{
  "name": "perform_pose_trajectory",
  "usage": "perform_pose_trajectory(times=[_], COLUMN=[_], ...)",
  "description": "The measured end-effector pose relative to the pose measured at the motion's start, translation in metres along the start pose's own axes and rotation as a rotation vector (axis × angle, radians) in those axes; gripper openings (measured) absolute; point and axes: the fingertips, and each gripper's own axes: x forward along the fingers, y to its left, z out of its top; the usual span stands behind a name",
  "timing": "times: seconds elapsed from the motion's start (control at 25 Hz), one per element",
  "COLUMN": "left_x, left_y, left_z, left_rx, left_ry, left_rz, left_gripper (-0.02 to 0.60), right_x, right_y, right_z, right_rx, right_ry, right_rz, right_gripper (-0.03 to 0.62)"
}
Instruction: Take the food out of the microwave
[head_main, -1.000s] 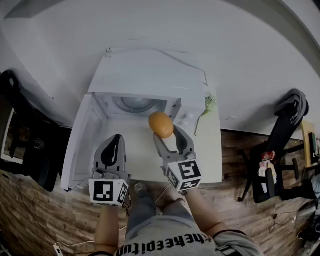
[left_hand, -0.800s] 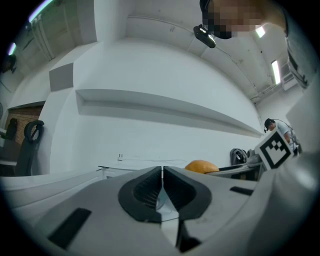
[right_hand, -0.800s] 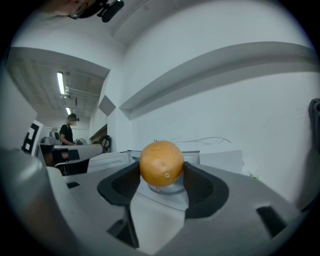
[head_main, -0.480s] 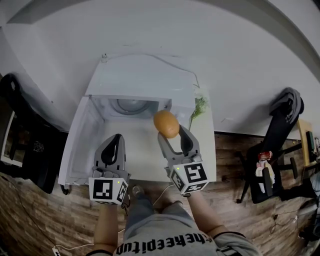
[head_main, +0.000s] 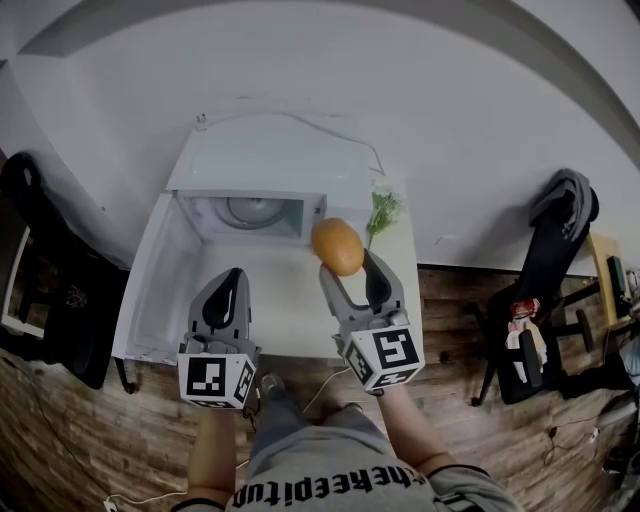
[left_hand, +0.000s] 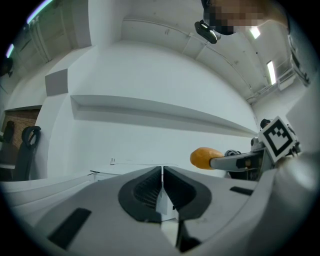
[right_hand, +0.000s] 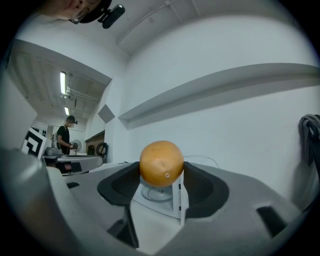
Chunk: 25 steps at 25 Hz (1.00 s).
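An open microwave stands upper centre on the white bench, with a green sprig at its right. The right tongs grip an orange; the left tongs are closed and empty.

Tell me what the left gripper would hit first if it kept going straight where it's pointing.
Most likely the microwave: the left gripper, jaws shut, points level at its open front. Height is hard to judge; if it passes over the top, the white wall comes next.
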Motion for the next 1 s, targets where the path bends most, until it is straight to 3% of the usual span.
perform_pose_trajectory(times=[1.0], left_x=[-0.022], left_y=[-0.026], left_z=[0.014], left_rx=[0.039], left_ry=[-0.053], left_rz=[0.012], left_gripper=[0.014], right_x=[-0.035], right_y=[-0.008], right_z=[0.031], right_rx=[-0.006], right_ry=[-0.09], right_rz=[0.006], right_gripper=[0.273])
